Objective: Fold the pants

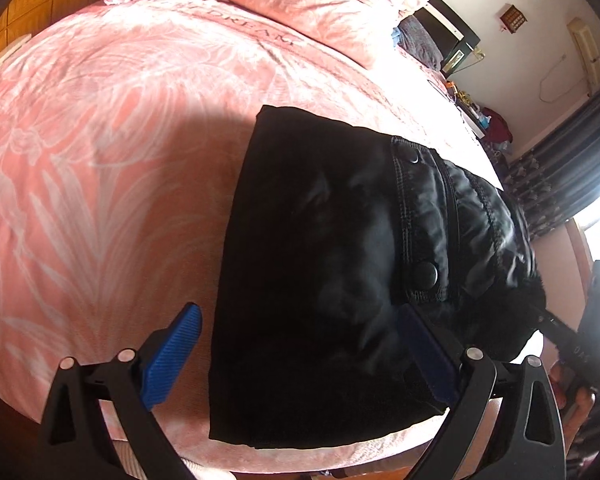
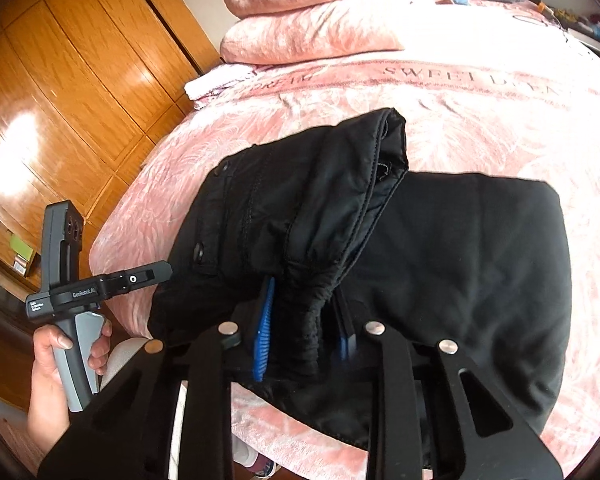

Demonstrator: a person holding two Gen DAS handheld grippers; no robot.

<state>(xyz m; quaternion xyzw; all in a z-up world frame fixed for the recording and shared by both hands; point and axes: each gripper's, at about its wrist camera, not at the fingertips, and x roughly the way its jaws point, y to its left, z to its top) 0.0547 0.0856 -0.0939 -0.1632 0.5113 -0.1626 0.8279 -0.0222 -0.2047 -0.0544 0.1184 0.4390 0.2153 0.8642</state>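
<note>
Black padded pants (image 1: 320, 280) lie folded on the pink leaf-print plush bedspread (image 1: 100, 140), near the bed's near edge. Right claw (image 2: 304, 324) is clenched on a bunched fold of the pants – fabric pinched between its blue ribbed pads (image 2: 263, 336), fold lifted above the flat layer. Left claw (image 1: 300, 356) is released, jaws spread wide – one blue pad over bare bedspread just left of the pants' edge, the other over the black cloth; contact can't be told. A hand (image 2: 56, 364) grips the left claw's grey handle.
</note>
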